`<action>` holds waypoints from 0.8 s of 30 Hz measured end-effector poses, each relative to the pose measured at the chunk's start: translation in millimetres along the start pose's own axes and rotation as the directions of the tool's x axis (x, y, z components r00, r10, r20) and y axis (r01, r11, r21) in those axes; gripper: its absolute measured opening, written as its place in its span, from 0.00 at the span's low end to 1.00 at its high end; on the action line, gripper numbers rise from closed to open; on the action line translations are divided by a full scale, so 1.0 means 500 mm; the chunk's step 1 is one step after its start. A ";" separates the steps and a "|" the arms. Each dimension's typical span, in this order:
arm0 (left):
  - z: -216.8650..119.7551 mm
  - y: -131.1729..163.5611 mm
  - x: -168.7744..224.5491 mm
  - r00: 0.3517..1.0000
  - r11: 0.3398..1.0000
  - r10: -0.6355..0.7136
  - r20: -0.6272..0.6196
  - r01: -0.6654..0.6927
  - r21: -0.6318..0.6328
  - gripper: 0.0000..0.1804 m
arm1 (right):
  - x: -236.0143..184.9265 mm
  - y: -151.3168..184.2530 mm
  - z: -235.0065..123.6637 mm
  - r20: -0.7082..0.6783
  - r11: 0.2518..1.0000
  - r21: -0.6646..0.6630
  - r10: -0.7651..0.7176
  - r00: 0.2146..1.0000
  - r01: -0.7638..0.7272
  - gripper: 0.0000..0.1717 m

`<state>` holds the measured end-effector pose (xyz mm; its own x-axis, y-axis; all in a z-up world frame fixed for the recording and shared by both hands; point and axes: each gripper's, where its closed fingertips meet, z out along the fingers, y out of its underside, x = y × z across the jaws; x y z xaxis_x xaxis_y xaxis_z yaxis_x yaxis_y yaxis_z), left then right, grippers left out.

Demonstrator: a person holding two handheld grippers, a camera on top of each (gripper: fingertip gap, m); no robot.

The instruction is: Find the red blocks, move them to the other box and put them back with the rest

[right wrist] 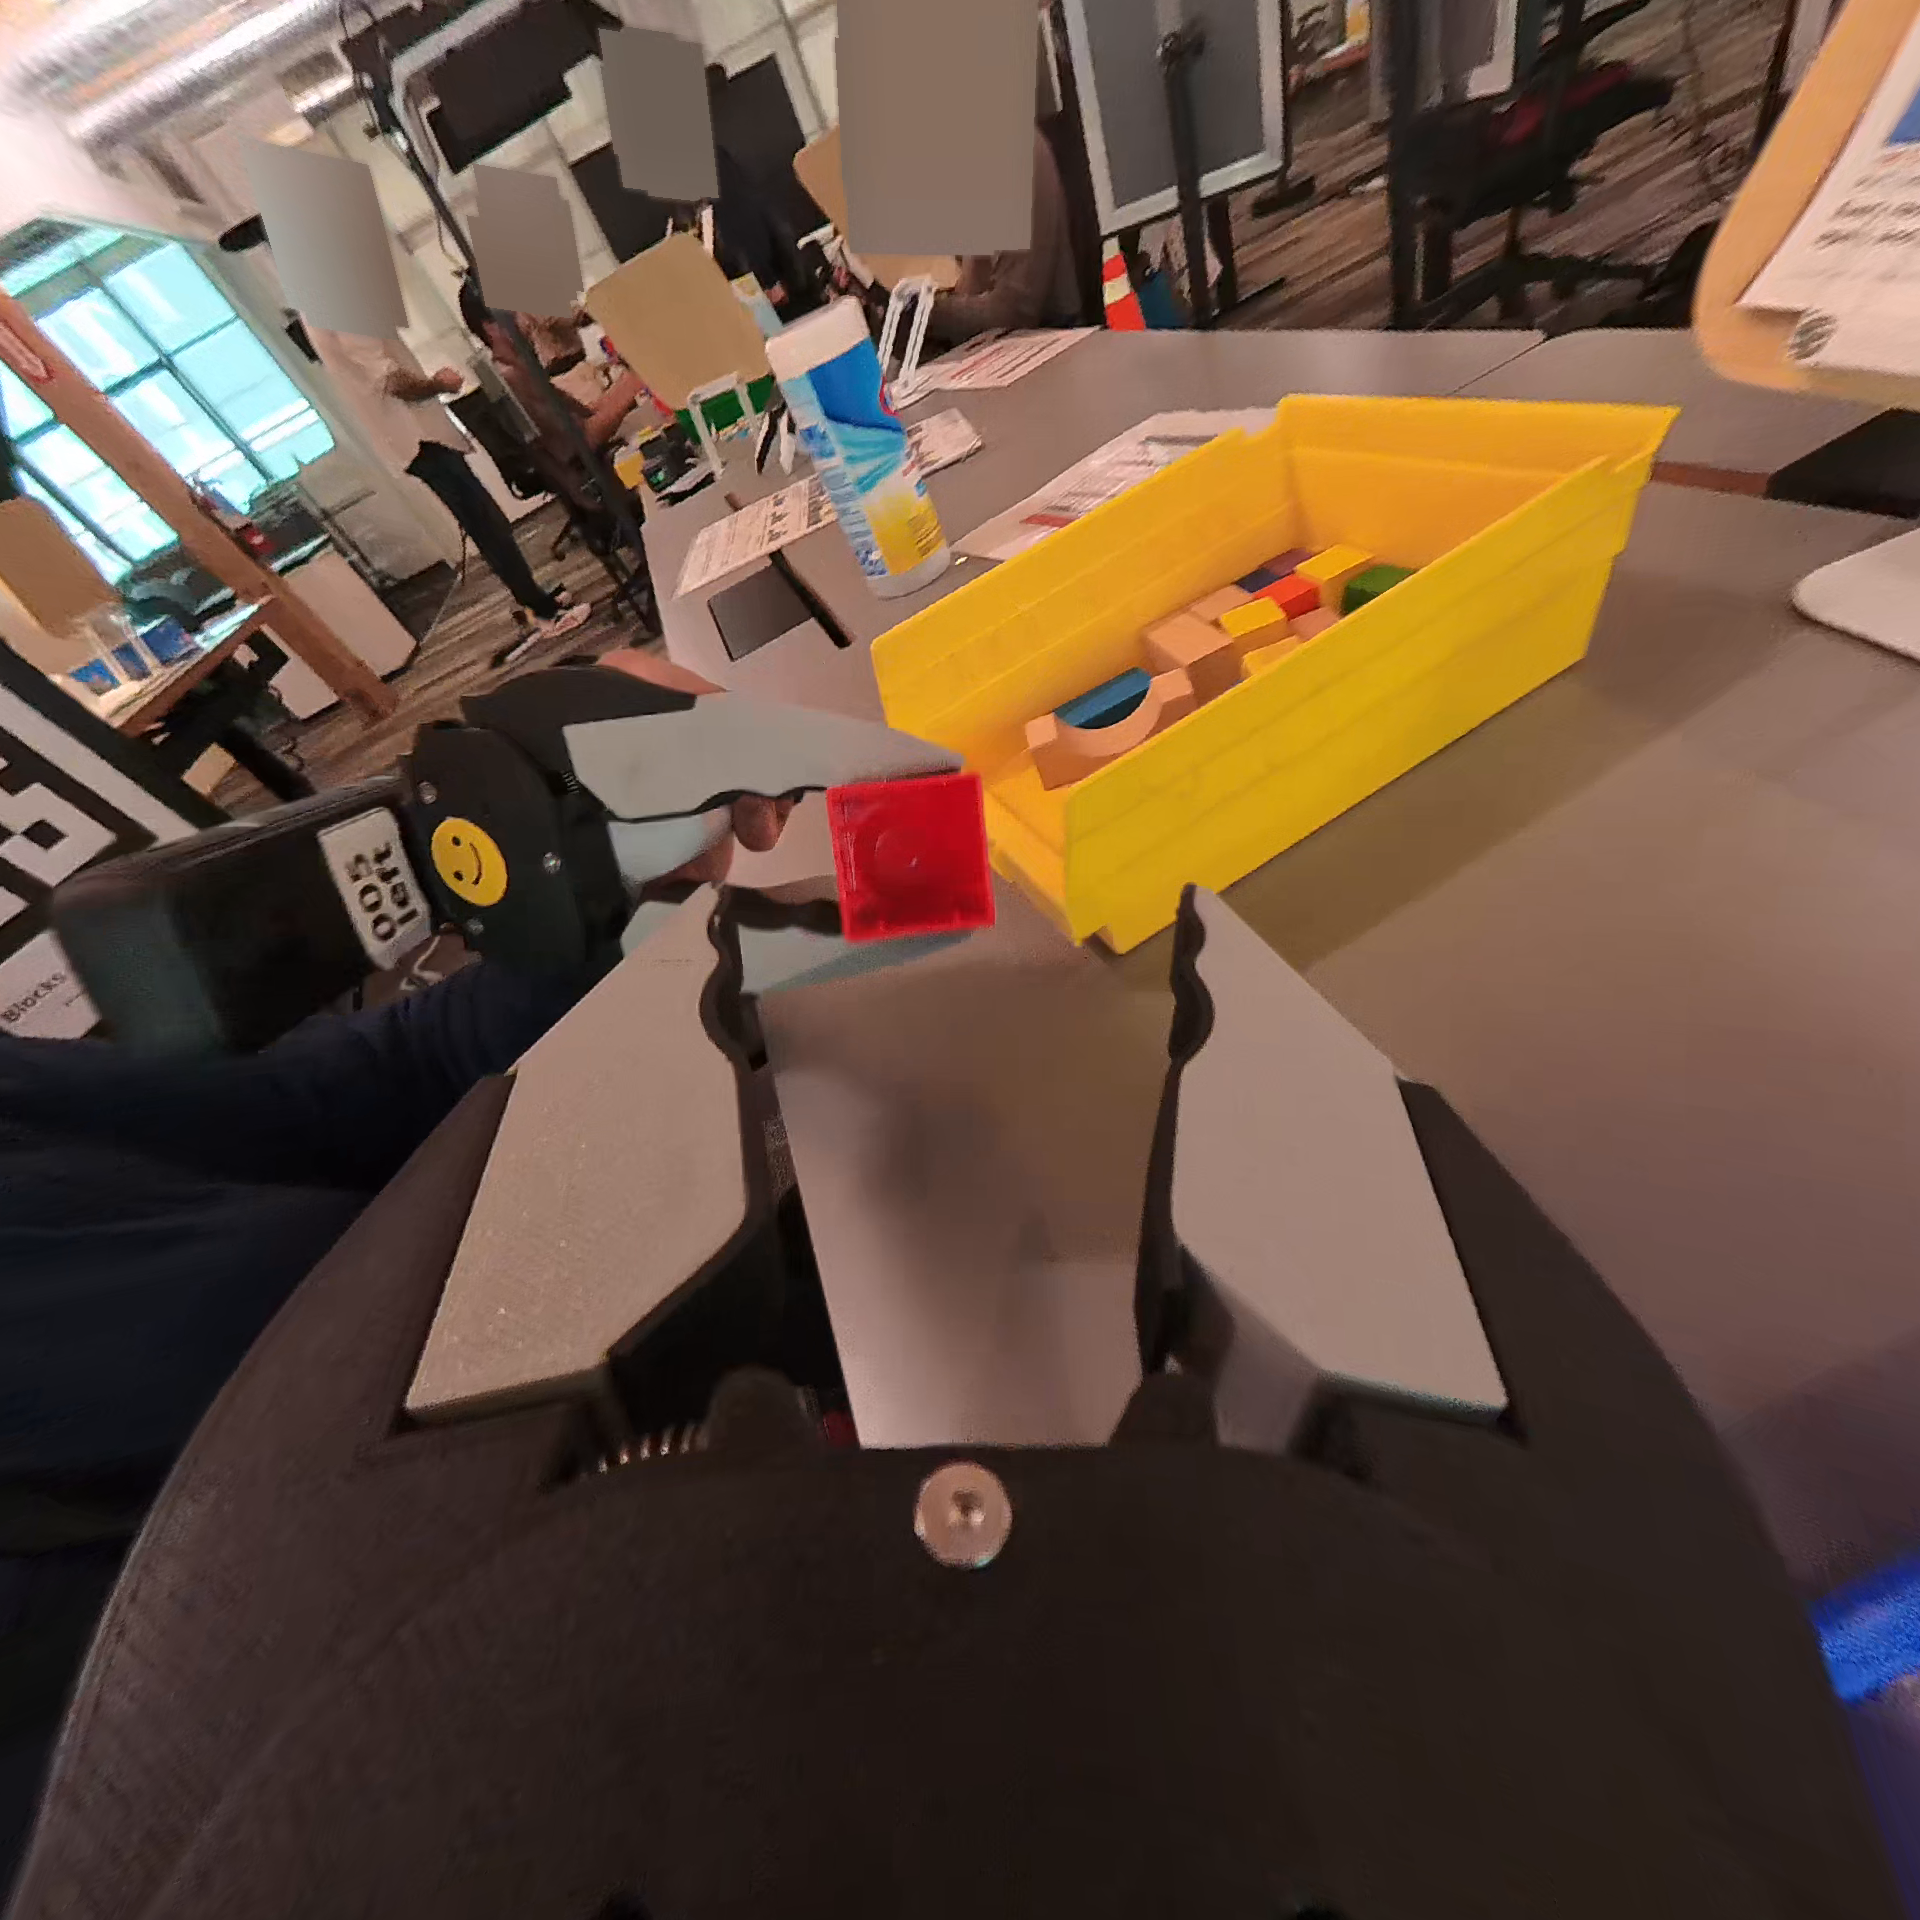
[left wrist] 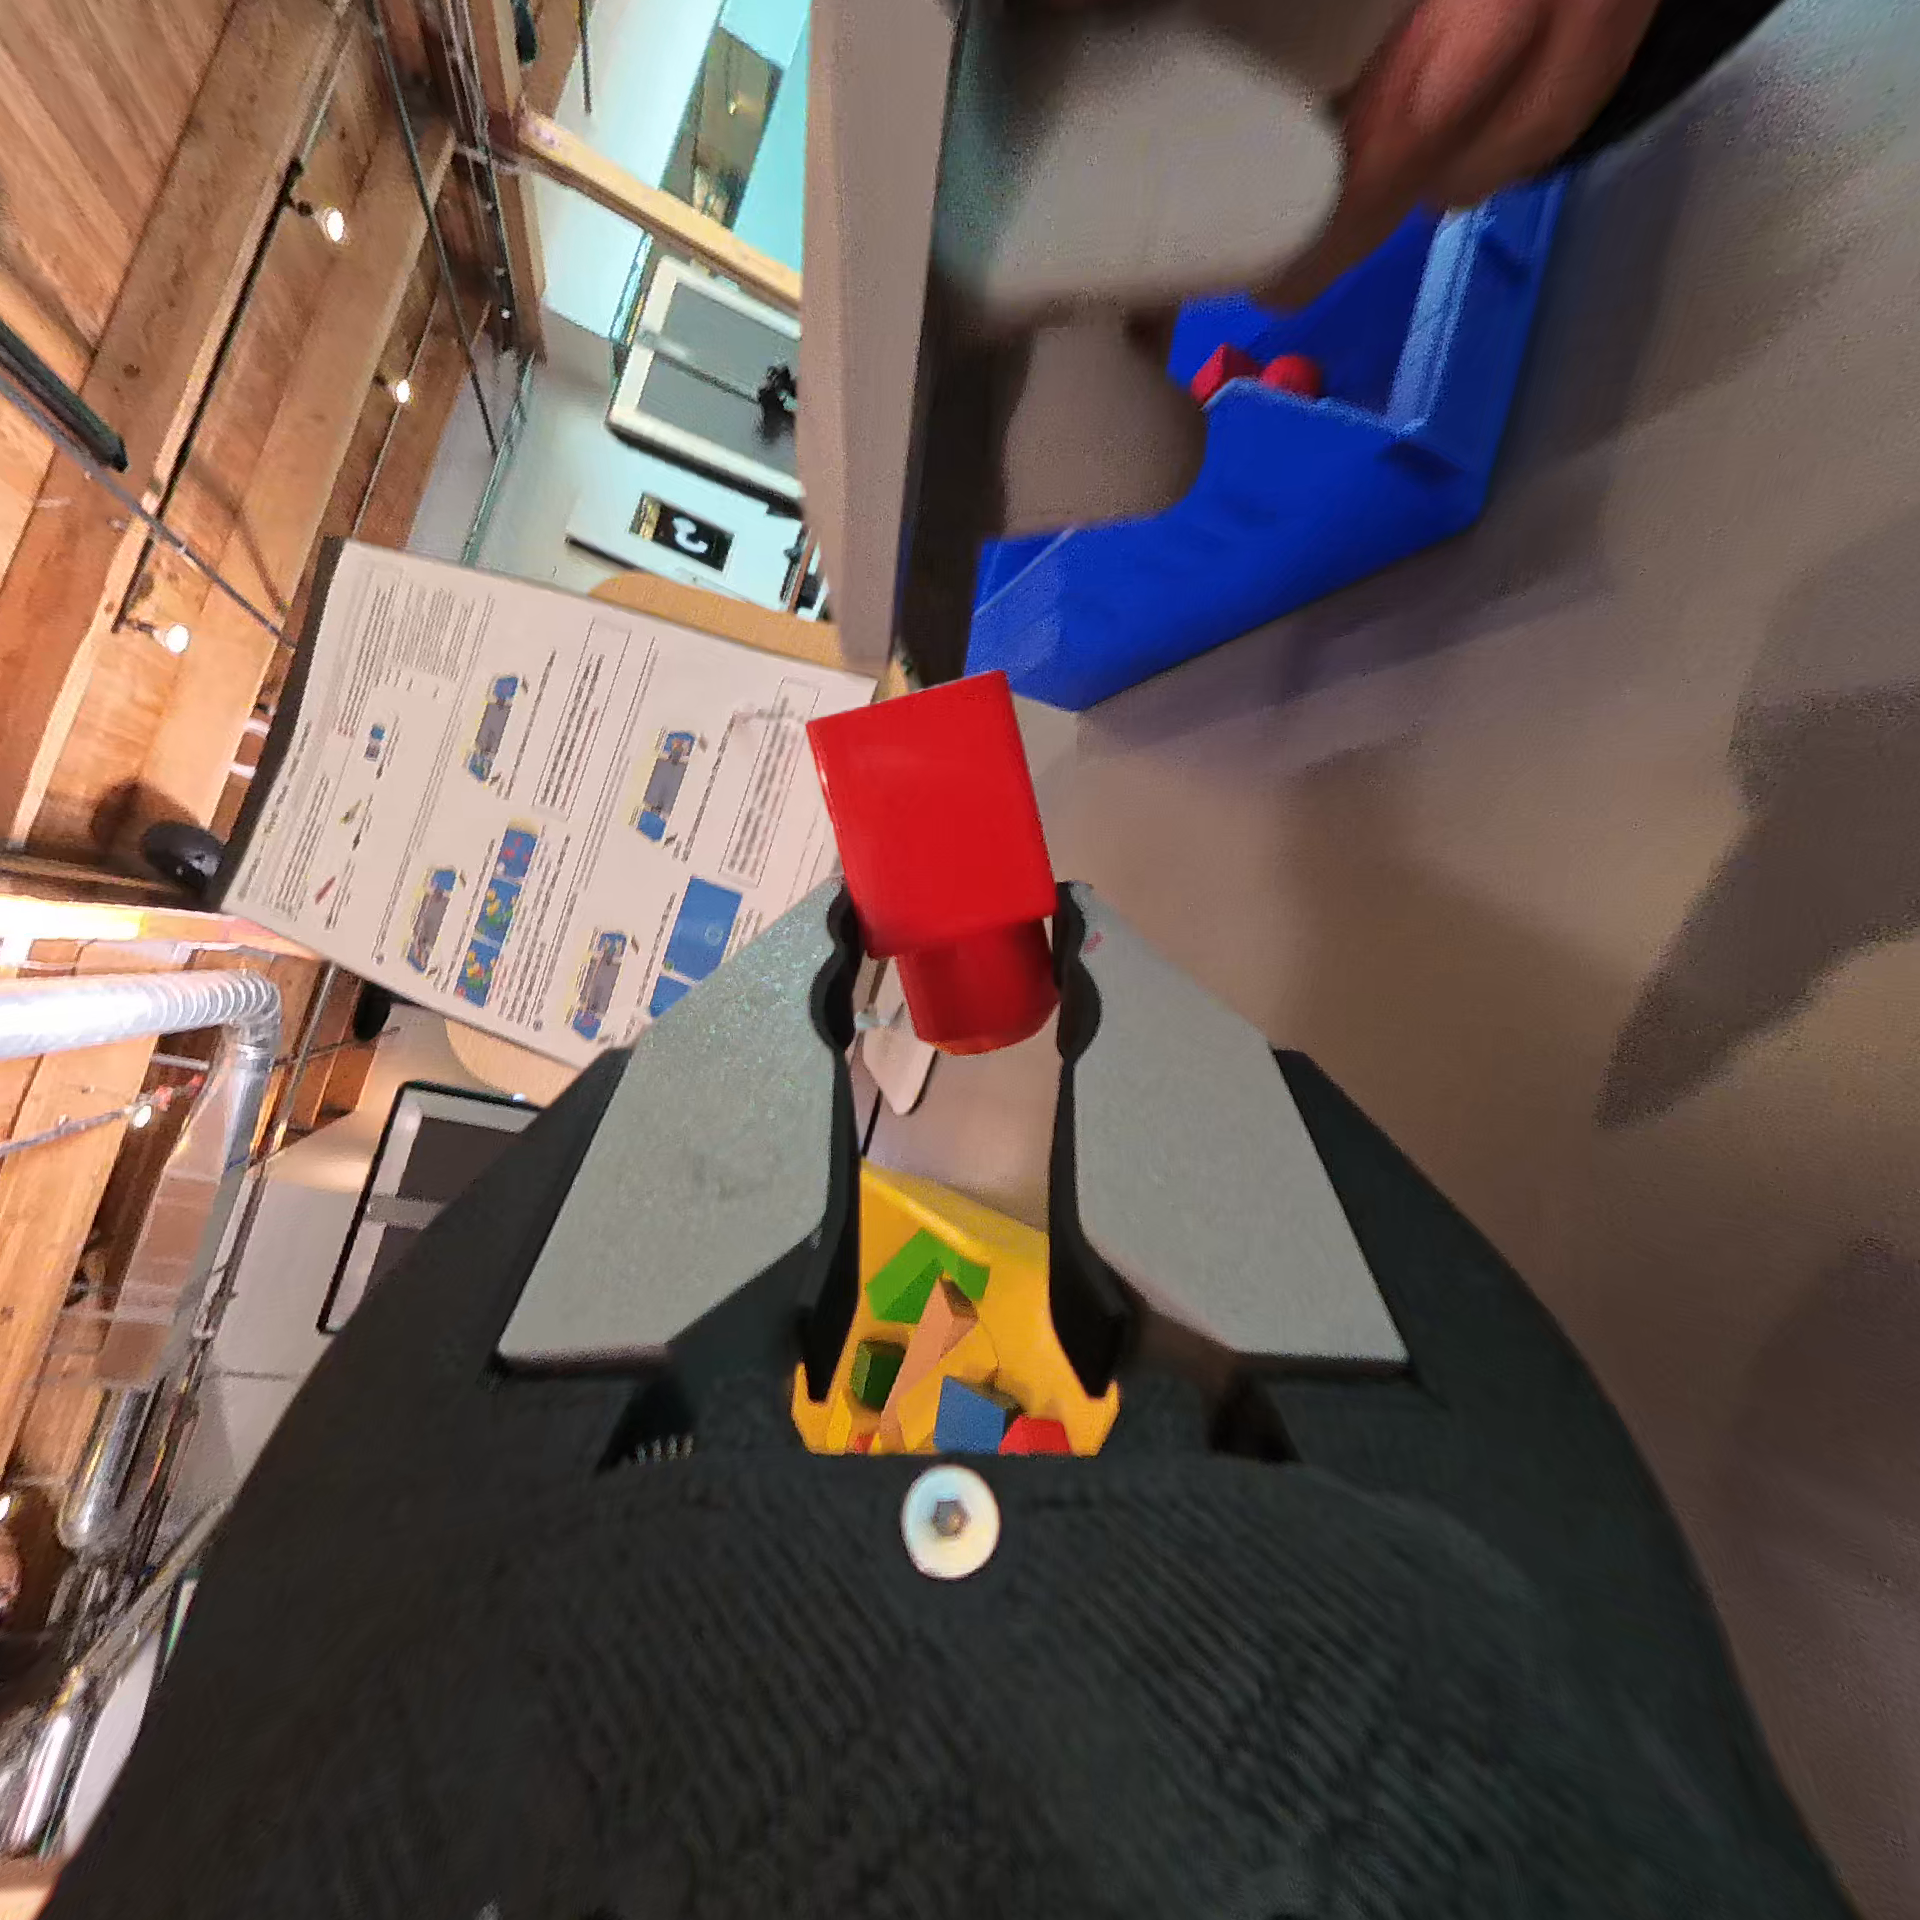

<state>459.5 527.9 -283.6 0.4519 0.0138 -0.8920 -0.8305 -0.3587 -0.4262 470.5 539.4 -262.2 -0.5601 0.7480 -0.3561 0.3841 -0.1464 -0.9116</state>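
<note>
Pinched between the fingertips of our left gripper (left wrist: 951,961) is one red block (left wrist: 925,821), a square body with a round stub at its near end. Both black pads press against its sides at the seam where the square body meets the stub. Seen from the right wrist view, this block (right wrist: 912,857) hangs in the air just in front of the near corner of the yellow box (right wrist: 1340,748), apart from the box wall.

Our right gripper (right wrist: 951,961) has its jaws spread wide, with bare grey table (right wrist: 1558,1039) visible between them. It sits in front of the yellow box, on the near side, and it touches no block.

We use the yellow box as the reference. It rests on the table and holds mixed blocks: a natural wood arch (right wrist: 1107,732) at its near end, with yellow, orange, blue and green pieces farther back. A wipes canister (right wrist: 862,457) stands behind the box's far left corner.

From the left wrist view, the blue box (left wrist: 1299,520) lies well beyond the held block, and two red pieces (left wrist: 1257,372) show inside it. A printed instruction sheet (left wrist: 520,790) stands to the left of the held block.
</note>
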 end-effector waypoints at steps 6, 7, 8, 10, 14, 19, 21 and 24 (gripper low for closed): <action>0.013 -0.028 0.018 1.000 1.000 -0.027 -0.013 0.027 0.017 0.19 | -0.023 0.032 0.028 0.071 0.995 -0.071 -0.059 0.996 0.064 0.19; 0.017 -0.024 0.018 0.999 0.999 -0.049 -0.017 0.049 0.013 0.19 | -0.020 0.035 0.026 0.063 0.993 -0.086 -0.072 0.995 0.078 0.19; 0.020 -0.019 0.018 0.997 0.998 -0.068 -0.020 0.068 0.005 0.19 | -0.016 0.038 0.023 0.051 0.991 -0.098 -0.085 0.995 0.090 0.19; 0.023 -0.011 0.014 0.995 0.995 -0.098 -0.019 0.098 -0.004 0.15 | 0.001 0.031 0.013 0.000 0.990 -0.093 -0.107 0.994 0.107 0.19; 0.018 0.020 -0.008 0.982 0.981 -0.188 -0.021 0.187 -0.040 0.17 | 0.057 -0.018 -0.064 -0.169 0.989 -0.026 -0.149 0.974 0.147 0.19; 0.015 0.080 -0.032 0.932 0.927 -0.361 -0.042 0.353 -0.125 0.16 | 0.212 -0.007 -0.251 -0.564 0.980 -0.157 -0.190 0.804 0.121 0.19; 0.016 0.099 -0.036 0.922 0.914 -0.386 -0.039 0.375 -0.156 0.16 | 0.258 0.050 -0.305 -0.625 0.962 -0.272 -0.186 0.758 0.011 0.19; 0.015 0.114 -0.045 0.923 0.908 -0.385 -0.013 0.376 -0.184 0.15 | 0.298 0.097 -0.332 -0.659 0.944 -0.314 -0.140 0.739 -0.101 0.21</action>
<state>399.4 514.2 -289.2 0.7411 0.1385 -0.6569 -0.5241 -0.4921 -0.6951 527.5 751.3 -325.4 0.0166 0.9999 0.0000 0.6494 -0.0108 -0.7604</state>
